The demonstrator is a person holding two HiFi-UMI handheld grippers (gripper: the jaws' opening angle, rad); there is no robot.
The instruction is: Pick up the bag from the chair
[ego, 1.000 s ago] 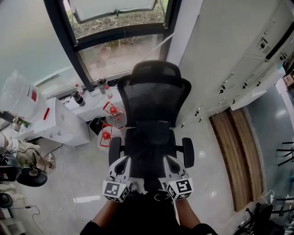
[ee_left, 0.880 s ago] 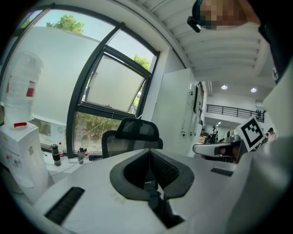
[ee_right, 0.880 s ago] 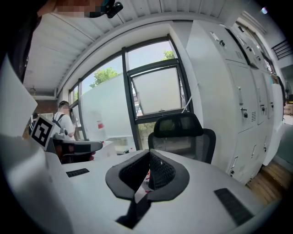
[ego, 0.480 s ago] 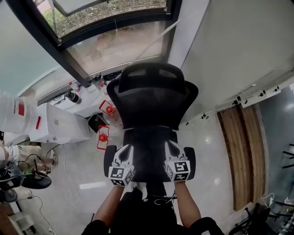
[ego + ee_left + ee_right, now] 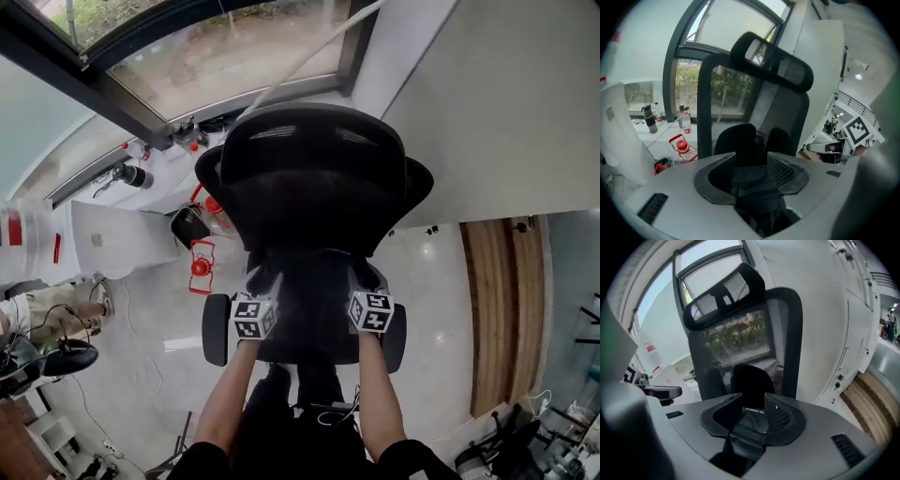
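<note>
A black office chair fills the middle of the head view, seen from above. The black bag lies on its seat and is hard to tell from the dark seat there. My left gripper and right gripper reach over the seat on either side of the bag. In the left gripper view the gripper has its jaws close together with black bag fabric filling the gap. In the right gripper view the gripper is likewise shut on the bag, beside a small printed label.
Red-capped water jugs and a white box stand on the floor left of the chair. Bottles line the window sill behind it. A white cabinet wall and wooden strip lie to the right. Cables trail at lower left.
Both grippers have moved forward from the seat's front edge to over the seat. The head camera has come closer, so the chair looks larger.
</note>
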